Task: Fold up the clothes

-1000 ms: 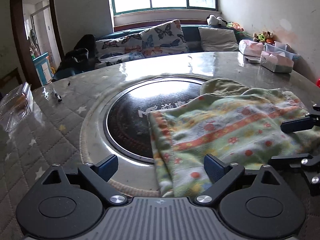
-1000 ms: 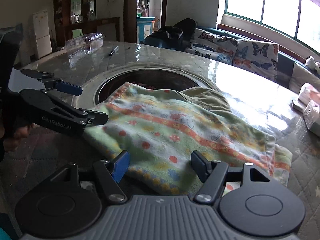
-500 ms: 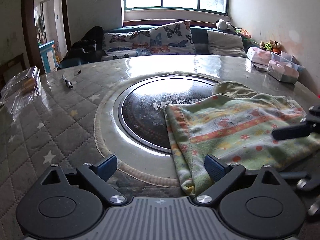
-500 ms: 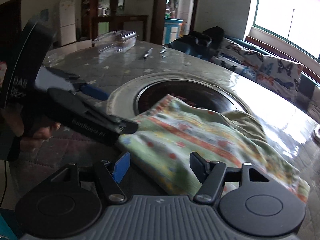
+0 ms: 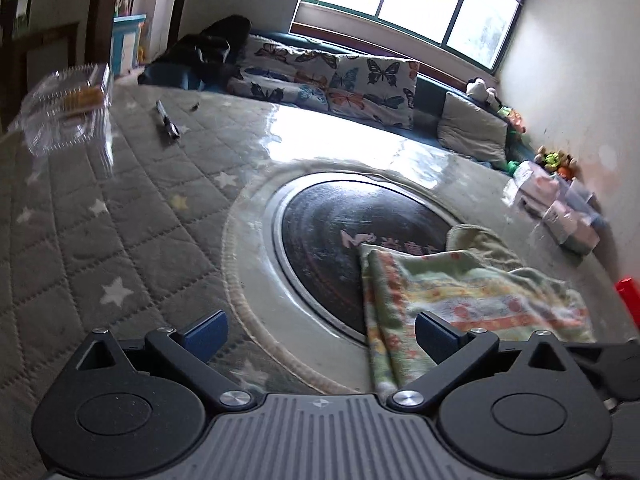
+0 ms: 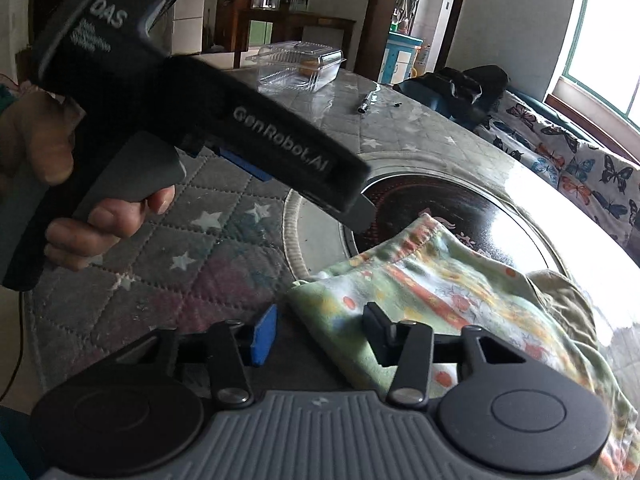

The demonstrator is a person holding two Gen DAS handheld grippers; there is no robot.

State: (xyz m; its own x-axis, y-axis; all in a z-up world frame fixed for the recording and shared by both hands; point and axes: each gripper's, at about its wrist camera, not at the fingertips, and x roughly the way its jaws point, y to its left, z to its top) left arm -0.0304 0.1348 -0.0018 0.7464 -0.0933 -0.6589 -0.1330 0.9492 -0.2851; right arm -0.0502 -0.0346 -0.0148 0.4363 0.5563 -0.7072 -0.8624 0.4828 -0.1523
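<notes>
- Far left of the desk [image 5: 120, 216]: one clear plastic clamshell box [image 5: 68, 112] with something orange inside, and beside it one dark pen-like stick [image 5: 168, 122]. Neither belongs to the folding, in my judgement.
- My left gripper [image 5: 320, 334]: the jaws stand wide apart with nothing between them. It is off the cloth, above bare desk and the rim of the dark round inset [image 5: 340, 248]. The right-wrist view shows one hand [image 6: 60, 184] around its handle.
- My right gripper [image 6: 320, 340]: its jaws are also spread, empty, poised just over the near edge of the garment [image 6: 440, 304].
- Task item: one patterned fleece garment, green with orange bands and dots, lies on the right half of the desk, partly over the dark inset. It is doubled over in layers, with a stacked edge toward the left gripper. An olive piece [image 5: 476, 244] shows at its far side; I cannot tell whether that is a lining or a second garment.
- Progress, as judged: the cloth lies in a compact doubled state, released by both grippers. This fits either a finished fold or a pause between folds; the edges look loose rather than square.
- Far right: a few pale boxes [image 5: 560, 212], count uncertain through blur, and one red object [image 5: 628, 300] at the edge of view.
</notes>
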